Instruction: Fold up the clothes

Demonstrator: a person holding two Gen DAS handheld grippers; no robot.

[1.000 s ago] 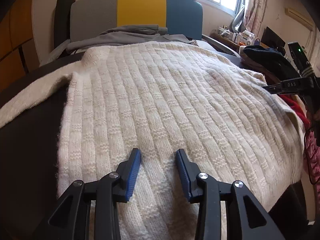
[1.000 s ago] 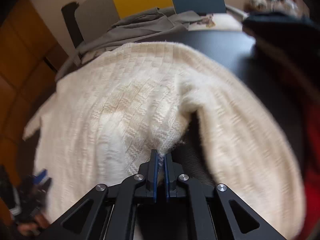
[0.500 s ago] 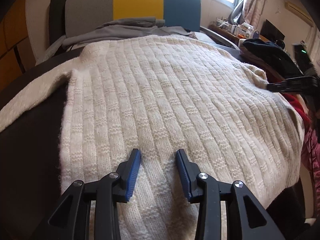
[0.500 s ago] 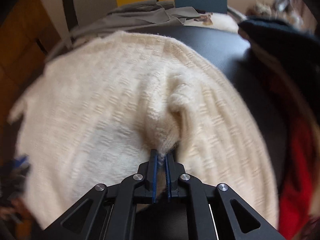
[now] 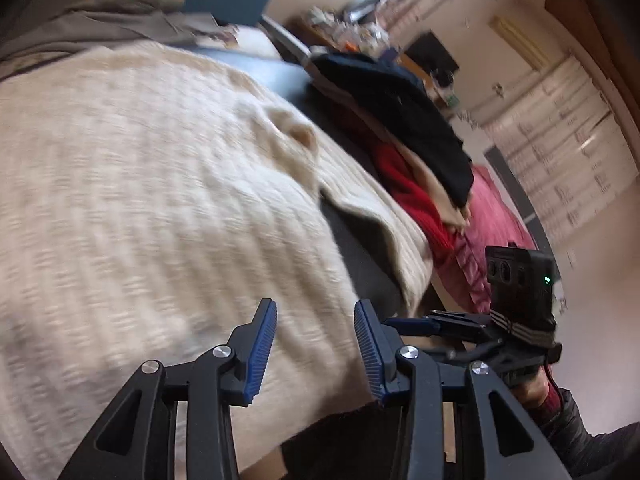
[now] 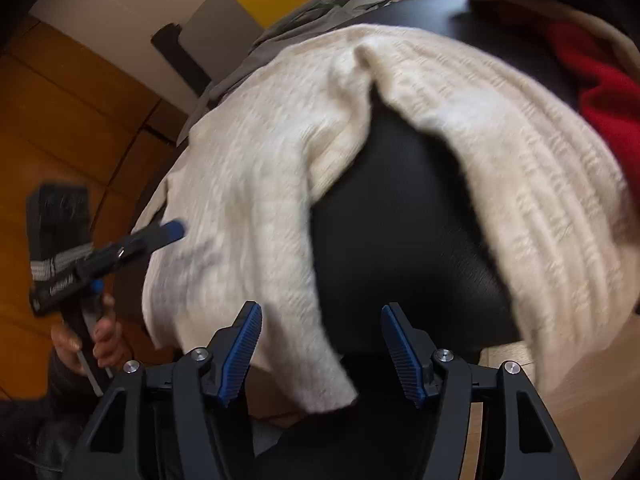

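From the left wrist, the left gripper (image 5: pixel 315 344) hovers with jaws opening, empty, over the cream ribbed-knit sweater (image 5: pixel 152 208) spread on the dark tabletop (image 5: pixel 360 248), while the right wrist shows the right gripper (image 6: pixel 321 346) opening too, gripping nothing, probably lining up the sleeve fold.

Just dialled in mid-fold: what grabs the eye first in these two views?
The cream knit sweater fills both views, spread over the dark table, with one sleeve lying apart toward the right edge. At the table's right end sits a pile of clothes, black on top of red. The right hand-held gripper hangs over the near edge with jaws opening and nothing gripped; the left hand-held gripper is also open and empty.
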